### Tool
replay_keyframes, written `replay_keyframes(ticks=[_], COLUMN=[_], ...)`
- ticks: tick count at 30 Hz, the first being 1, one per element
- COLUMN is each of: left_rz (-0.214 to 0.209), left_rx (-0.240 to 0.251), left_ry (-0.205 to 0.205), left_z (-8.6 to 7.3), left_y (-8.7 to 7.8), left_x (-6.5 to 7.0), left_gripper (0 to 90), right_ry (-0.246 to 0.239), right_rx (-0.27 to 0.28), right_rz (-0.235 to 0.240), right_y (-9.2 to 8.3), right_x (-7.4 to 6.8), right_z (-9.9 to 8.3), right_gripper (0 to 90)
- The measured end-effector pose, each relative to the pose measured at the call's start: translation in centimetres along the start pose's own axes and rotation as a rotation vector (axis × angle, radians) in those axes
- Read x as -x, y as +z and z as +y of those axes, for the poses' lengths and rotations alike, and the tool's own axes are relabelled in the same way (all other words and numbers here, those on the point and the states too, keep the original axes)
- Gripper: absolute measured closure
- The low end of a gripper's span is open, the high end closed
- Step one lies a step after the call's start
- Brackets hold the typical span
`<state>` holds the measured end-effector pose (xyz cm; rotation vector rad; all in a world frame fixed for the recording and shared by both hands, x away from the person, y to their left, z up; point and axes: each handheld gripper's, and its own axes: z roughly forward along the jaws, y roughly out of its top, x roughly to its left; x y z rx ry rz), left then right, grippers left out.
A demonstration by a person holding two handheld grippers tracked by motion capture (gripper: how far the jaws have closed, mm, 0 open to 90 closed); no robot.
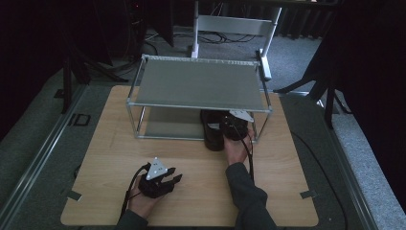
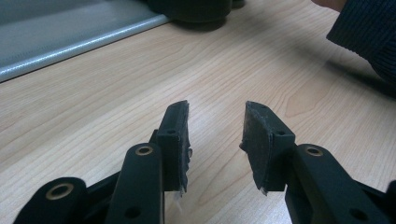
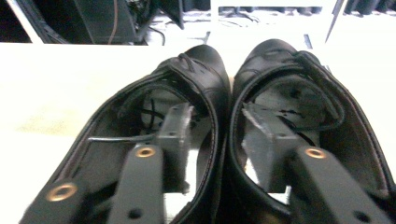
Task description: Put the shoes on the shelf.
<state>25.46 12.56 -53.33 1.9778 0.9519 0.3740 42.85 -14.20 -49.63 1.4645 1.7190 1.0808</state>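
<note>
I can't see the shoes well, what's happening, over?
Right gripper open, one jaw inside each black shoe. Left gripper open, idle over table. Nothing blocking.

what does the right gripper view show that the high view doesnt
Right gripper view alone: two black shoes side by side, left shoe and right shoe, with laces and insides plain, and one jaw of the right gripper reaching into each shoe, the adjoining walls between the jaws, pads apart from them.

High view alone: the metal rack on the wooden table, the left gripper resting open near the front edge, and both forearms.

Both: the dark shoes at the rack's lower shelf and the right gripper at them.
</note>
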Motion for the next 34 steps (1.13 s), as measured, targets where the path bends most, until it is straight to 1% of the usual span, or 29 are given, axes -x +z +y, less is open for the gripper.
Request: replay_keyframes(ticks=[4, 7, 9, 11, 12, 16, 20, 22, 23, 24, 25, 26, 27, 29, 34], left_rz=[-0.001, 0.000, 0.000, 0.000, 0.000, 0.002, 0.010, 0.014, 0.014, 0.017, 0.017, 0.022, 0.023, 0.023, 0.028], left_rx=[0.000, -0.003, -0.003, -0.003, -0.003, -0.007, -0.008, -0.013, -0.014, -0.016, -0.016, -0.022, -0.021, -0.024, -0.031], left_ry=[0.000, -0.002, -0.001, 0.000, -0.001, -0.001, -0.008, -0.013, -0.016, -0.021, -0.021, -0.027, -0.029, -0.030, -0.032], left_z=[0.0, 0.0, 0.0, 0.0, -0.1, -0.1, -0.1, -0.1, -0.1, -0.1, -0.1, -0.2, -0.2, -0.2, -0.2], left_y=[0.0, 0.0, 0.0, 0.0, 0.0, 0.0, 0.0, 0.0, 0.0, 0.0, 0.0, 0.1, 0.2, 0.2, 0.3], left_x=[0.0, 0.0, 0.0, 0.1, 0.1, 0.0, -0.1, -0.2, -0.3, -0.3, -0.3, -0.4, -0.4, -0.4, -0.5], left_gripper=[61.8, 61.7, 61.7, 61.7, 61.6, 61.5, 61.1, 61.0, 60.9, 61.0, 60.9, 60.9, 60.9, 60.9, 60.6], right_ry=[-0.018, -0.026, -0.038, -0.063, -0.072, -0.074, -0.047, -0.039, -0.026, -0.022, -0.022, -0.018, -0.003, 0.019, 0.021], right_rx=[0.020, 0.056, 0.048, 0.027, 0.038, 0.058, 0.045, 0.030, 0.025, 0.014, 0.014, -0.005, -0.057, -0.108, -0.195], right_rz=[0.010, 0.006, 0.019, 0.012, 0.009, -0.008, -0.005, -0.011, -0.012, -0.009, -0.009, -0.010, -0.013, -0.016, -0.008], right_y=[-0.6, -1.9, -2.8, -3.3, -3.7, -5.3, -6.9, -7.7, -8.2, -8.4, -8.4, -8.5, -8.5, -8.2, -7.2], right_x=[0.1, 0.0, 0.0, -0.1, -0.1, 0.4, 1.7, 2.4, 2.9, 3.2, 3.2, 3.6, 4.8, 5.7, 7.4], right_z=[-0.3, -0.2, -0.2, -0.4, -0.6, -0.7, -0.9, -1.4, -1.8, -2.0, -2.0, -2.3, -2.9, -3.5, -4.9], right_gripper=[54.1, 54.0, 51.8, 50.9, 50.0, 46.5, 45.1, 44.6, 44.5, 44.0, 44.0, 43.7, 42.8, 42.6, 41.5])
